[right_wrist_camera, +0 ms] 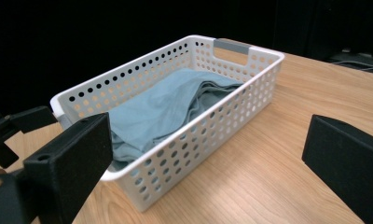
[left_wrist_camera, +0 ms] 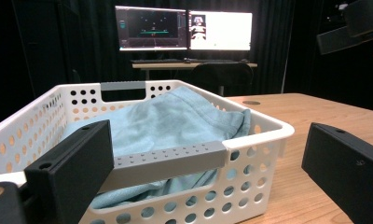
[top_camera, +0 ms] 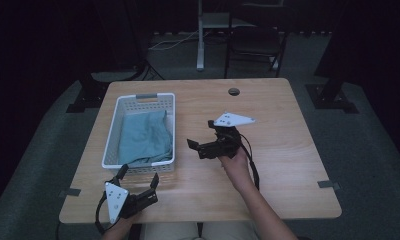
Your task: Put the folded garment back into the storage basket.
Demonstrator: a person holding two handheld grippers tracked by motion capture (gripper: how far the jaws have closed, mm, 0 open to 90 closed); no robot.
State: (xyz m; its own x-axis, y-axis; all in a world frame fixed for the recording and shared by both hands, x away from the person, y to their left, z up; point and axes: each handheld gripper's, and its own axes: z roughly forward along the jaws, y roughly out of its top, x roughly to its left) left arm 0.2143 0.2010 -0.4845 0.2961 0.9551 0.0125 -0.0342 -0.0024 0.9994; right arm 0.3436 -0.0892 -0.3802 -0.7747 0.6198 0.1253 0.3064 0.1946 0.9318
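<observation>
A white perforated basket [top_camera: 112, 131] stands on the left half of the wooden table [top_camera: 283, 165], and a crumpled blue-green cloth [top_camera: 145, 135] lies inside it. My left gripper [top_camera: 139, 175] is open just off the basket's near end, facing its grey handle [left_wrist_camera: 168, 158], with the basket [left_wrist_camera: 268, 125] and the cloth [left_wrist_camera: 175, 116] ahead of it. A hand holds my right gripper [top_camera: 200, 134] open to the basket's right, aimed at its long side. From there the basket [right_wrist_camera: 212, 126] and the cloth [right_wrist_camera: 161, 107] lie straight ahead. Both grippers are empty.
A round cable hole [top_camera: 233, 91] sits near the table's far edge. A dark chair [top_camera: 255, 40] and a desk leg stand beyond the table. Two lit monitors [left_wrist_camera: 184, 28] are on a far desk. The other gripper [left_wrist_camera: 352, 23] hangs at upper right.
</observation>
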